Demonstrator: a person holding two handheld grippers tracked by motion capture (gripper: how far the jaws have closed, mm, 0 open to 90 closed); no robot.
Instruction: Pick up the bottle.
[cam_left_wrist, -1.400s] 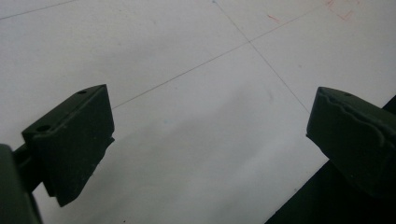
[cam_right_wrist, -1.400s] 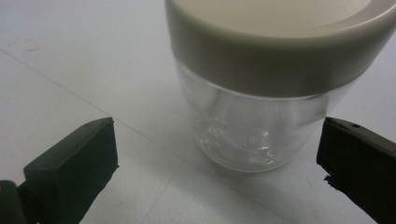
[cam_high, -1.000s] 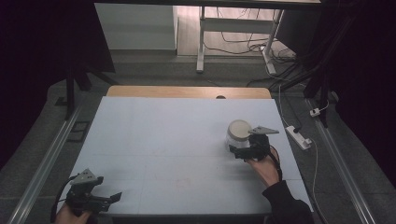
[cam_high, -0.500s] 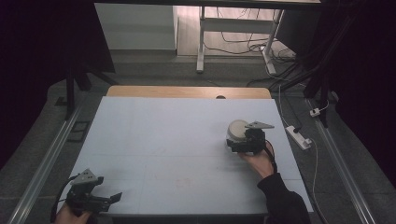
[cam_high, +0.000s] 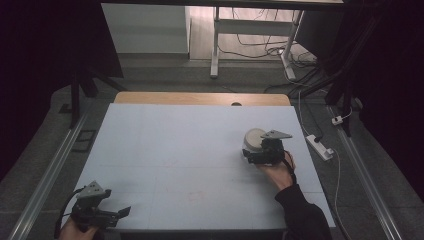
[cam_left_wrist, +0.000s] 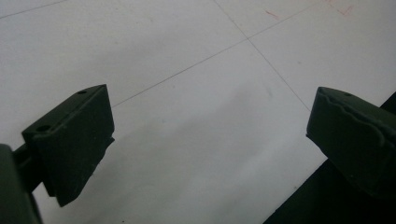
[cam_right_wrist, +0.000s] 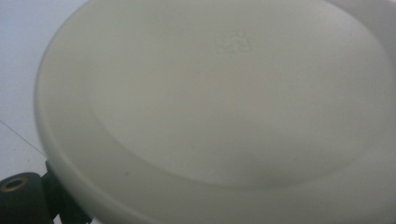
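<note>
White tub (cam_high: 254, 140), one, at the right tool (cam_high: 251, 154), grip unclear; left tool (cam_high: 121, 212) gapes.

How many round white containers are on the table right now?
1. The round white container sits on the table's right side, against the right tongs; its lid looms close in the right gripper view.

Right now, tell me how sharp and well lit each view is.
High view: dim surroundings, evenly lit table, bright floor patch beyond. Left gripper view: left tool in soft focus, faint shadow on the table. Right gripper view: the white container too close, blurred.
</note>
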